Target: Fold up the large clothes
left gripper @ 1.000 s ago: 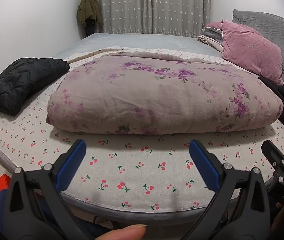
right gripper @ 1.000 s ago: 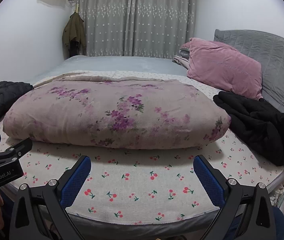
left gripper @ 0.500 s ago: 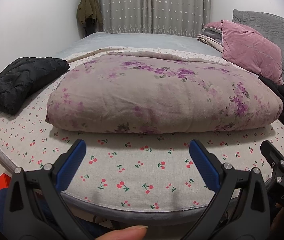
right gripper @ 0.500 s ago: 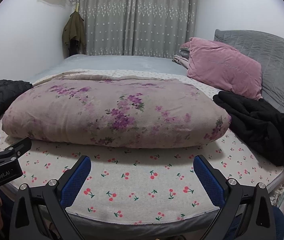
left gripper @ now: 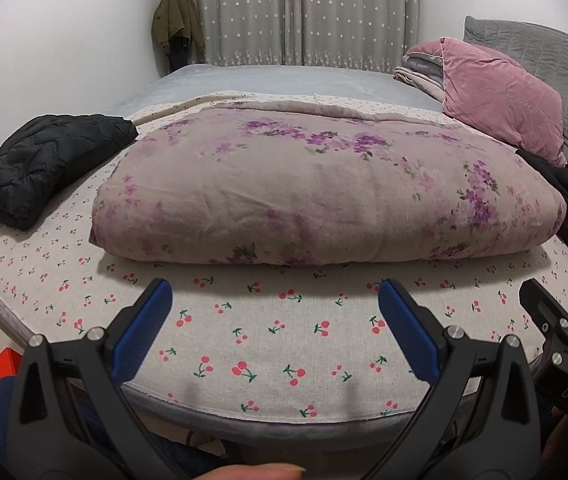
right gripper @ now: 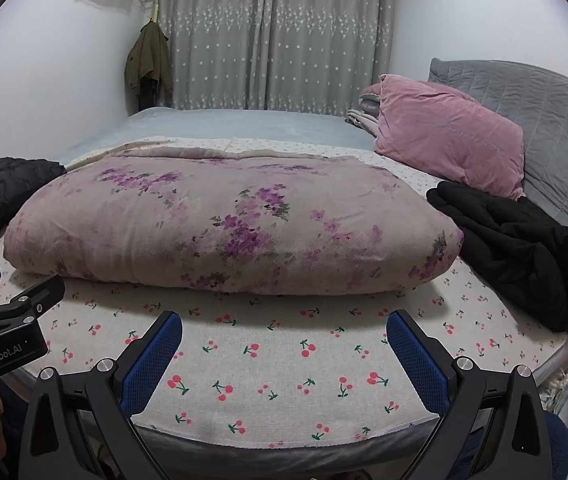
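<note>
Left wrist view: the left gripper (left gripper: 272,300) hangs over the near edge of the bed, jaws spread wide and holding nothing. The folded floral quilt (left gripper: 324,192) lies on the cherry-print sheet (left gripper: 268,336), its long axis running left to right across the view, the rounded fold edge facing the camera. The quilt sits beyond the blue fingertips (left gripper: 146,316), apart from them — a strip of bare sheet lies between. A black quilted jacket (left gripper: 44,160) rests to the left of the quilt, near its left end. A pink pillow (left gripper: 500,100) stands at the right rear against the grey headboard (left gripper: 544,48). Part of the right gripper body shows at the right edge.

Right wrist view: the right gripper (right gripper: 284,332) is likewise released, jaws wide apart with nothing between them. The floral quilt (right gripper: 224,224) again lies crosswise, long axis left to right, ahead of the fingertips (right gripper: 416,356) and not touching them. A black garment (right gripper: 524,248) lies in a heap just beside the quilt's right end — its near edge meets the quilt corner. The pink pillow (right gripper: 444,140) stands behind it. The black quilted jacket (right gripper: 0,200) sits at the far left, and a dark green coat (right gripper: 148,60) hangs by the curtain (right gripper: 276,32).
</note>
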